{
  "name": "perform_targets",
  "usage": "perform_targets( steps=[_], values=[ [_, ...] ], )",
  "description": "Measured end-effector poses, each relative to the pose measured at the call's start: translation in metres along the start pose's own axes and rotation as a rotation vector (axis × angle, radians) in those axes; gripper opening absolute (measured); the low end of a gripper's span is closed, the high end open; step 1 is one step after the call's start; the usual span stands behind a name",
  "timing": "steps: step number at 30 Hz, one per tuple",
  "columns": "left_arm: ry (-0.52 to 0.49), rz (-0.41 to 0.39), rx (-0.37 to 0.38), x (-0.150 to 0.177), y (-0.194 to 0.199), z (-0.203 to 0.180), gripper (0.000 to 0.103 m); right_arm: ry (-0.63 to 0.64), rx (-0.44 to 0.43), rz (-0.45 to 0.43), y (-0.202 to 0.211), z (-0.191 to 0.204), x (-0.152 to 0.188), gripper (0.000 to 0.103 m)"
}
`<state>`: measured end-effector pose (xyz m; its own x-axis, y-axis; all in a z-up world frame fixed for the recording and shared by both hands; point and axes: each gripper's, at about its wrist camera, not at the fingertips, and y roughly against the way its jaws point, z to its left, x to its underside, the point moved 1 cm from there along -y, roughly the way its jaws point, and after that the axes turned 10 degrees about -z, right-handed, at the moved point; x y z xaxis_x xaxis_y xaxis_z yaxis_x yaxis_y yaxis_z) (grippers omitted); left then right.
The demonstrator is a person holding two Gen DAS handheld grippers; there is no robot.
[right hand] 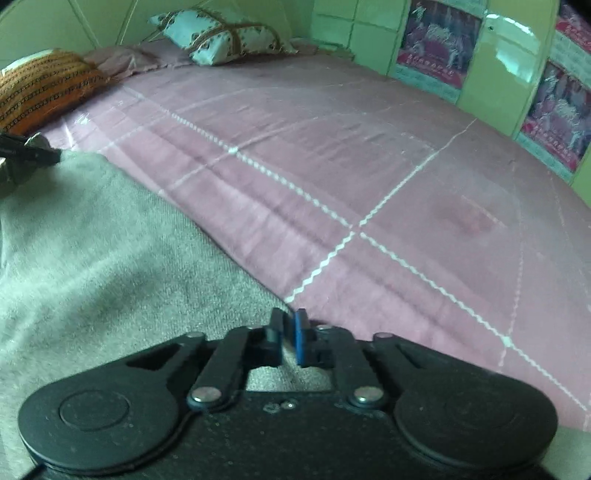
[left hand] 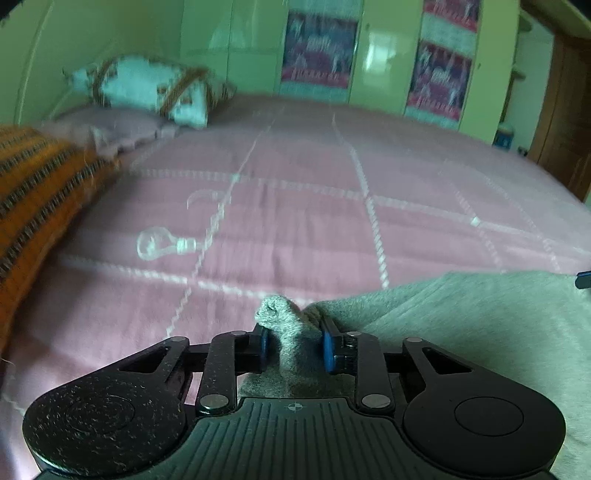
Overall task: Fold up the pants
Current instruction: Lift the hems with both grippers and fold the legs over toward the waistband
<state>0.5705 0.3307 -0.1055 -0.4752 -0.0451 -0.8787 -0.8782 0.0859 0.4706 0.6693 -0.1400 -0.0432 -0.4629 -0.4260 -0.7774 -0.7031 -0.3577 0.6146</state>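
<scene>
Nearest to you, left tongs: clamped on a bunched fold of the grey pants, which pokes up between the blue pads. From that pinch the cloth spreads away to the right, lying on the bed.

Right tongs: together, pads drawn almost flat against one another at the far right edge of the pants. Whether cloth is nipped between them you cannot tell from your right wrist view; the grey fabric lies under and to the left of them. At the far left of that view you can see your left tongs at the pants' other corner.

Bed: covered by a pink spread with white stitched lines crossing in a grid. It carries the pants on its near side; the rest stretches far and to the right. A pale outline of a light bulb shows on the spread to the left, in your left wrist view.

Far left: an orange striped cushion, beside a pink pillow.

Farther back: a white cushion with brown bands, resting at the head of the bed.

Farthest: a pale green glossy wardrobe with patterned panels in purple and pink, along the far and right side of the bed.
</scene>
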Motion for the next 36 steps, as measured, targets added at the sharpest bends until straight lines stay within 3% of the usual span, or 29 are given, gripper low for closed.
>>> perform_targets(
  steps=[5,8,15,17,18,19,21,23,26,31,33,36],
  values=[
    [-0.019,-0.187,0.09,-0.01,0.06,0.002,0.027,0.059,-0.005,-0.079,0.066,0.017,0.0,0.0],
    [-0.044,-0.244,0.139,-0.01,0.099,0.004,0.027,0.12,0.005,-0.117,0.111,0.036,0.005,0.0],
    [-0.035,-0.263,0.198,0.033,0.182,0.007,0.027,0.272,0.032,-0.153,0.196,0.102,0.054,0.0],
    [-0.017,-0.23,0.174,0.056,0.2,0.005,0.037,0.314,0.038,-0.131,0.21,0.124,0.081,0.0],
    [0.024,-0.193,0.157,0.068,0.208,0.007,0.04,0.341,0.06,-0.132,0.218,0.135,0.097,0.0],
    [0.064,-0.178,0.145,0.08,0.22,0.007,0.046,0.338,0.075,-0.132,0.226,0.143,0.11,0.007],
    [0.168,-0.145,0.082,0.099,0.238,0.008,0.056,0.274,0.076,-0.132,0.241,0.153,0.128,0.012],
    [0.242,-0.127,0.011,0.113,0.253,0.006,0.058,0.191,0.086,-0.123,0.252,0.158,0.139,0.012],
    [0.366,-0.132,-0.037,0.125,0.271,-0.001,0.058,0.055,0.112,-0.148,0.263,0.154,0.141,0.013],
    [0.577,-0.189,0.015,0.133,0.283,-0.012,0.058,-0.096,0.159,-0.193,0.276,0.146,0.137,0.016],
    [0.676,-0.206,0.055,0.134,0.278,-0.012,0.063,-0.158,0.168,-0.202,0.275,0.137,0.133,0.02],
    [0.819,-0.188,0.055,0.144,0.259,-0.009,0.066,-0.277,0.176,-0.205,0.267,0.12,0.133,0.023]
  ],
)
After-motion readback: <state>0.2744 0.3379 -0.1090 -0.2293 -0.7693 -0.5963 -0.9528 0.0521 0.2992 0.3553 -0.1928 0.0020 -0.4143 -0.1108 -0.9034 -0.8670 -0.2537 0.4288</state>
